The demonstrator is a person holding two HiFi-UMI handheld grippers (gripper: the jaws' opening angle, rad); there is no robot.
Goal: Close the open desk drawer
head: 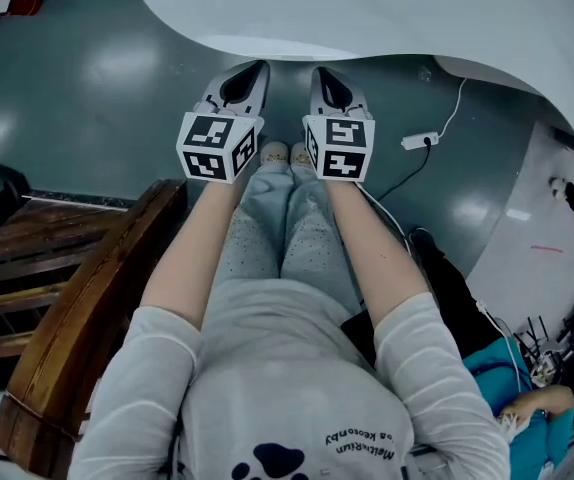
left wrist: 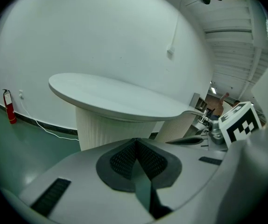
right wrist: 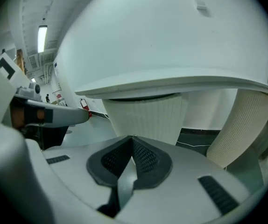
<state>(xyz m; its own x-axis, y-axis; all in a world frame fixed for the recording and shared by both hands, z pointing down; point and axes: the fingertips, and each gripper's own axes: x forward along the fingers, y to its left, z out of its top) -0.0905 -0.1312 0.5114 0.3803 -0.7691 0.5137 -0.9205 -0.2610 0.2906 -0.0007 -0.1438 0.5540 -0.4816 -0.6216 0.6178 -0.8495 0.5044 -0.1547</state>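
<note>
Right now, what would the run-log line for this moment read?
left gripper: shut, empty | right gripper: shut, empty | position: side by side near white table edge | drawer: not in view

wood bench (head: 77, 298) | pwr strip (head: 419, 140) on floor (head: 97, 88) | extinguisher (left wrist: 9, 107) by wall (left wrist: 78, 31)

Grey-green floor (head: 97, 78) — a white cable (head: 453, 113) and power strip (head: 419, 140) lie on it.

Head view looks down; both gripper views face the table (left wrist: 120, 99).
</note>
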